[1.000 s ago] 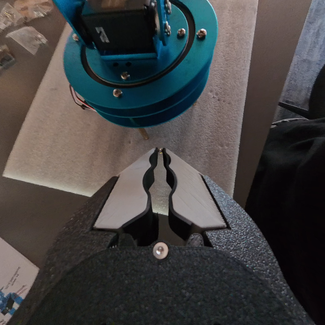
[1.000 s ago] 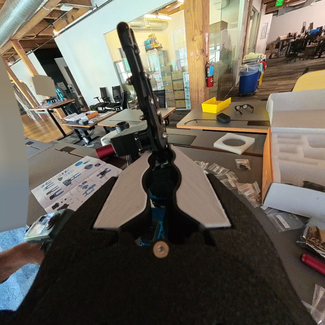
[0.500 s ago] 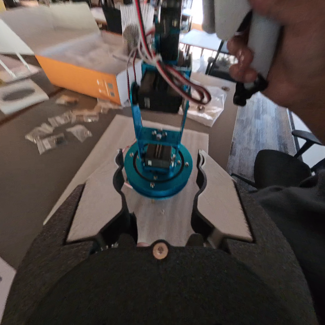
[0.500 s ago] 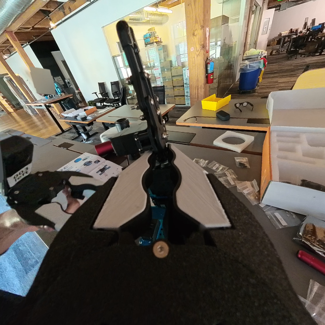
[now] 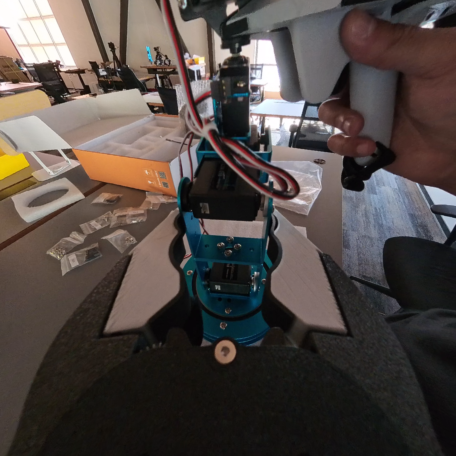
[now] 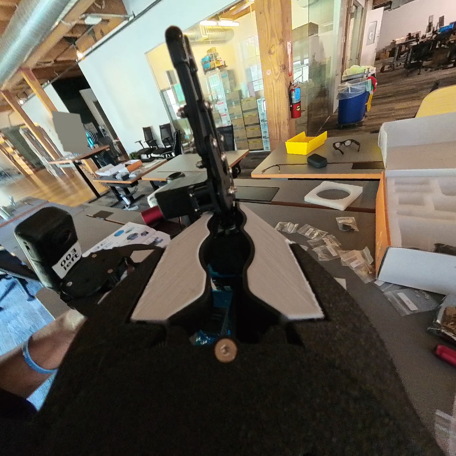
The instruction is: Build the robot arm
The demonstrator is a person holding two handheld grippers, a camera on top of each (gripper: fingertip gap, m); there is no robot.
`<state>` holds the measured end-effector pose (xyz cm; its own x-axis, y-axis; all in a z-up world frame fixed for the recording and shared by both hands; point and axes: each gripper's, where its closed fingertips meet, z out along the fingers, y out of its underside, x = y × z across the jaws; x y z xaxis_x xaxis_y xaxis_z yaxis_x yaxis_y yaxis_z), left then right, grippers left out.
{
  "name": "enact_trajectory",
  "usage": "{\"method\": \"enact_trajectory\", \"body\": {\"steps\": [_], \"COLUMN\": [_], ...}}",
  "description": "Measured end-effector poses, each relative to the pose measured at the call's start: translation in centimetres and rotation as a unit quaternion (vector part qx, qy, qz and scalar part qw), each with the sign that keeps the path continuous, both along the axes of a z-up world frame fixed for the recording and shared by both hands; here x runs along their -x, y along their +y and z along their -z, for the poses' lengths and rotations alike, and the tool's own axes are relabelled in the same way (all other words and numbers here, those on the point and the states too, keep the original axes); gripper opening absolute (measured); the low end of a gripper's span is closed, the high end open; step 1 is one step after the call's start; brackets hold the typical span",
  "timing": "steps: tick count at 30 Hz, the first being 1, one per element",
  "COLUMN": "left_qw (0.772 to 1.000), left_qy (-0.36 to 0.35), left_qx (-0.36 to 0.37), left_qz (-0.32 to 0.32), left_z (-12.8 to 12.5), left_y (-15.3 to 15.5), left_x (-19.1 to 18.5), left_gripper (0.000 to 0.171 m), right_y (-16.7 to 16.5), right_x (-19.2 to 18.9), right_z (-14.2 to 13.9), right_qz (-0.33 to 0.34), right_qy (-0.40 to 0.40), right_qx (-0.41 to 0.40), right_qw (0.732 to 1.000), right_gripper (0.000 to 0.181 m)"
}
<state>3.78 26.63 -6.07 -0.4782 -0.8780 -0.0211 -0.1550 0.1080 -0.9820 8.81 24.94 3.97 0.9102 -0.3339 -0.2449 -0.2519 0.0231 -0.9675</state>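
Note:
A small blue metal robot arm (image 5: 229,246) with black servos and red-white-black wires (image 5: 246,153) stands upright on its round blue base (image 5: 229,323). My left gripper (image 5: 225,219) has its fingers closed against both sides of the lower blue bracket. My right gripper (image 6: 225,209) is shut on the arm's black upper link (image 6: 197,118), which rises above its fingertips; blue parts (image 6: 220,296) show between the fingers. The right gripper's white handle (image 5: 320,61), held by a hand, shows at top right in the left wrist view. The left gripper's camera (image 6: 47,246) shows at the left in the right wrist view.
An open orange box with white foam (image 5: 123,167) lies behind the arm. Several small bags of parts (image 5: 98,237) and a white foam ring (image 5: 47,197) lie on the grey table. A printed sheet (image 6: 130,237), a red tool (image 6: 446,352) and a black chair (image 5: 419,271) are nearby. Left tips to right tips: about 12 cm.
My left gripper, shut a second ago in front of the base, opened, rose and moved in around the blue arm, then narrowed onto its bracket. The right gripper kept its hold.

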Motion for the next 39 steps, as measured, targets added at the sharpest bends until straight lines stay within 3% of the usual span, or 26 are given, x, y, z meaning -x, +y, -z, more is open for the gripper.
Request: {"method": "enact_trajectory", "body": {"steps": [7, 12, 15, 25, 39], "left_qw": [1.0, 1.0, 1.0, 1.0, 0.998], "left_qy": [-0.009, -0.01, -0.006, 0.018, 0.05], "left_qx": [-0.005, -0.007, -0.008, -0.018, -0.029], "left_qz": [0.01, 0.01, 0.007, 0.008, 0.016], "left_z": [0.0, 0.0, 0.0, 0.1, 0.3], "left_y": [-0.1, -0.3, -0.3, -0.2, -0.3], "left_x": [0.1, 0.1, 0.2, 0.2, 0.1], "left_gripper": [0.067, 0.066, 0.067, 0.066, 0.067], "right_y": [-2.3, -3.9, -4.1, -4.3, -5.1], "right_x": [-2.8, -4.8, -4.9, -4.8, -4.4], "right_z": [0.5, 2.0, 2.3, 2.0, 2.3], "right_qz": [0.0, -0.028, -0.053, -0.09, -0.152], "right_qy": [0.125, 0.275, 0.308, 0.294, 0.214], "right_qx": [-0.095, -0.202, -0.245, -0.271, -0.235], "right_qw": [0.988, 0.94, 0.918, 0.912, 0.936], "right_gripper": [0.012, 0.012, 0.012, 0.018, 0.02]}}
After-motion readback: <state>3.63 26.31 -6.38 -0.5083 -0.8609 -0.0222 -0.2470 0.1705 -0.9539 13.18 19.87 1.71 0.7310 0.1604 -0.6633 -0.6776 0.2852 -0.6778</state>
